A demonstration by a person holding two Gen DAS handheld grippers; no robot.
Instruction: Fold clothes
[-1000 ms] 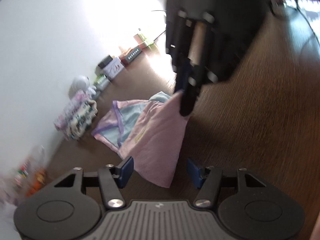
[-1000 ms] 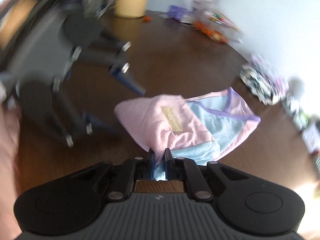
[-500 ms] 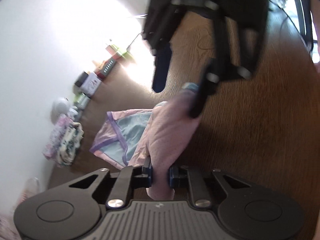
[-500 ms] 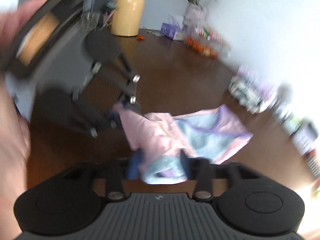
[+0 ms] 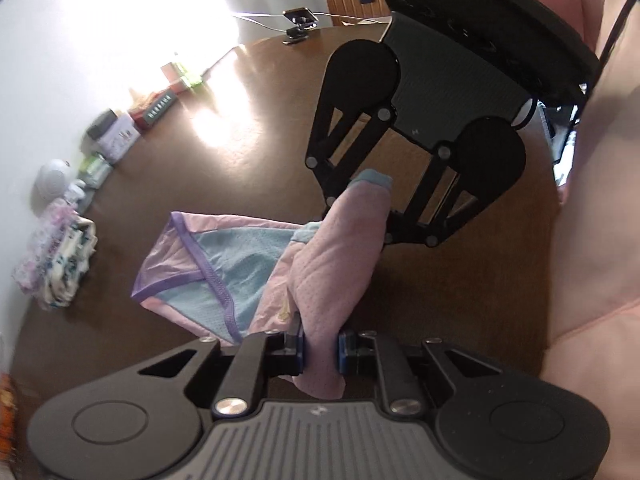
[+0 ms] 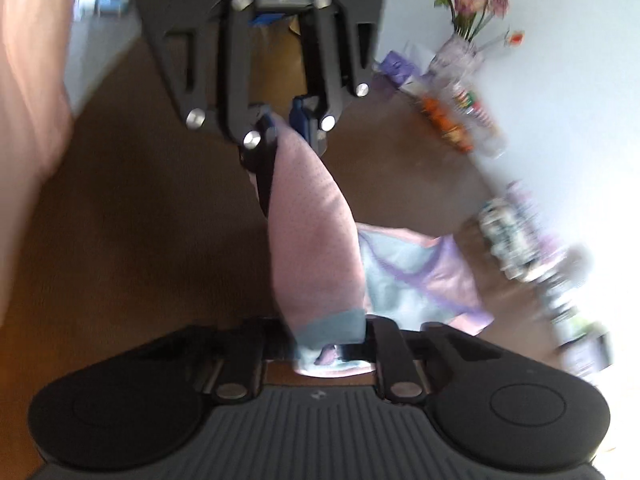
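You are in a home: a brown wooden table [image 5: 248, 148], flowers in a vase [image 6: 464, 40], small boxes [image 5: 120, 136] by the white wall [image 5: 80, 40].

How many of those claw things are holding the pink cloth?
2. The left claw pinches one end of the pink cloth; the right claw pinches the opposite, blue-edged end. It hangs stretched between them above the table.

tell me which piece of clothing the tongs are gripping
The pink and blue garment with purple trim, pinched by the left tongs and right tongs. The floral folded pile near the wall sits untouched.
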